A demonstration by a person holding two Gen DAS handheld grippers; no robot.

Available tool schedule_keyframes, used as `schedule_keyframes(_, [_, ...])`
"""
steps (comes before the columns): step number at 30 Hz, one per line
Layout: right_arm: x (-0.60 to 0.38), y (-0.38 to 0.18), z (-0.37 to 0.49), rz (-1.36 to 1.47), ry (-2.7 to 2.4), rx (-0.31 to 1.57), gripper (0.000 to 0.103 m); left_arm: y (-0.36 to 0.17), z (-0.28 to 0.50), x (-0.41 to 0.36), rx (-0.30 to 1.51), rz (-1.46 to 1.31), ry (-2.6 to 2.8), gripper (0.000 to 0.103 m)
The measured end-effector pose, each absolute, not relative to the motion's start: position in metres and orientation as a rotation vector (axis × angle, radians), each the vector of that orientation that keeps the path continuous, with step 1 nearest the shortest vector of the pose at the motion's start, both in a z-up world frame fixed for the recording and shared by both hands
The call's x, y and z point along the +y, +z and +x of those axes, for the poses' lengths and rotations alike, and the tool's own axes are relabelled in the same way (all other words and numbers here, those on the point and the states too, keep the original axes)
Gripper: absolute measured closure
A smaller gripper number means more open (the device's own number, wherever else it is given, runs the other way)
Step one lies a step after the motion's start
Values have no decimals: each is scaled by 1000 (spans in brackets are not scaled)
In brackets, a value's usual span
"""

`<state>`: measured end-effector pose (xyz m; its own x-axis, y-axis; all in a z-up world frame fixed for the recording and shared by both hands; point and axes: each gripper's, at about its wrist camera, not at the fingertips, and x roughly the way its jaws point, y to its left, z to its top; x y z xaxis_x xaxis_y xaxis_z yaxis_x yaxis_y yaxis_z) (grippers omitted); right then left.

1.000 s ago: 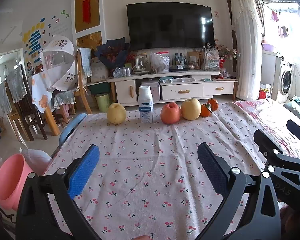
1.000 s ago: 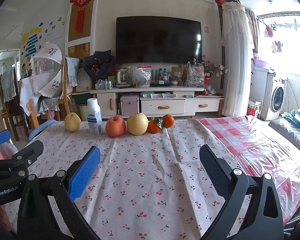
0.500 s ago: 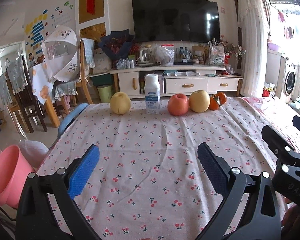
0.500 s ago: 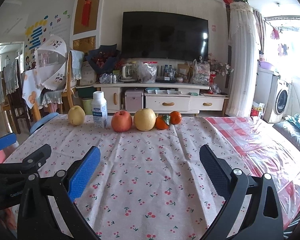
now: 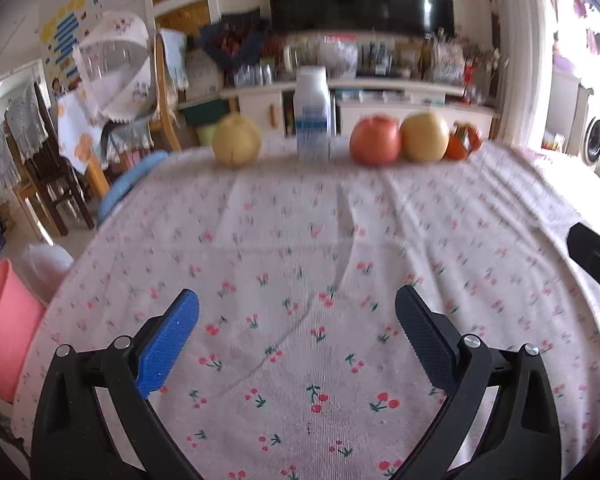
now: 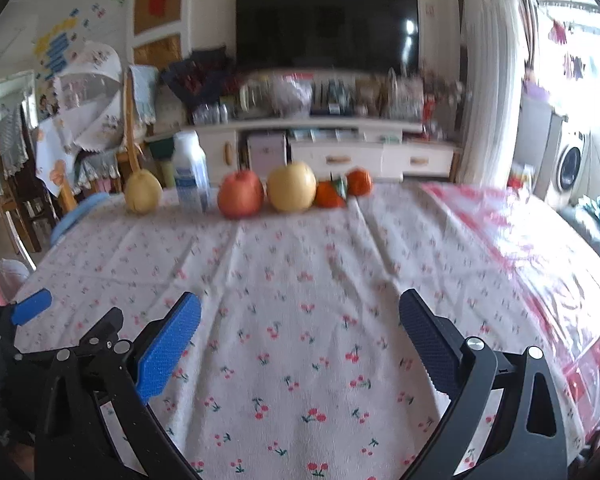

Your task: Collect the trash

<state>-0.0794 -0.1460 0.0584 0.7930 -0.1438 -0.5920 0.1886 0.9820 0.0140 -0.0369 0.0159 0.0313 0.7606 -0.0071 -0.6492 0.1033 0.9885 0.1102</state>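
Observation:
A white plastic bottle (image 5: pixel 313 114) with a blue label stands upright at the far edge of the table, also seen in the right wrist view as the bottle (image 6: pixel 190 172). My left gripper (image 5: pixel 296 332) hovers open over the cherry-print cloth, well short of the bottle and empty. My right gripper (image 6: pixel 300 336) is open too, with nothing between its fingers. In the right wrist view the left gripper (image 6: pixel 32 312) shows at the lower left. Both views are blurred by motion.
Fruit lines the far edge: a yellow pear (image 5: pixel 236 145), a red apple (image 5: pixel 375 146), a yellow apple (image 5: pixel 425 137) and oranges (image 6: pixel 342 189). A pink bin (image 5: pixel 0 328) stands off the table's left side. A red checked plastic sheet (image 6: pixel 540 248) covers the right end.
Both grippers have moved forward and lower over the table toward the row of fruit and the bottle, which look larger now. Neither jaw has changed its opening.

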Motion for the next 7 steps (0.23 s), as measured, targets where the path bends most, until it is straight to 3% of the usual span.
schedule_keyframes(7, [-142,17,-52,62,-182,827,5,0,-7,15,928,108,-79,3])
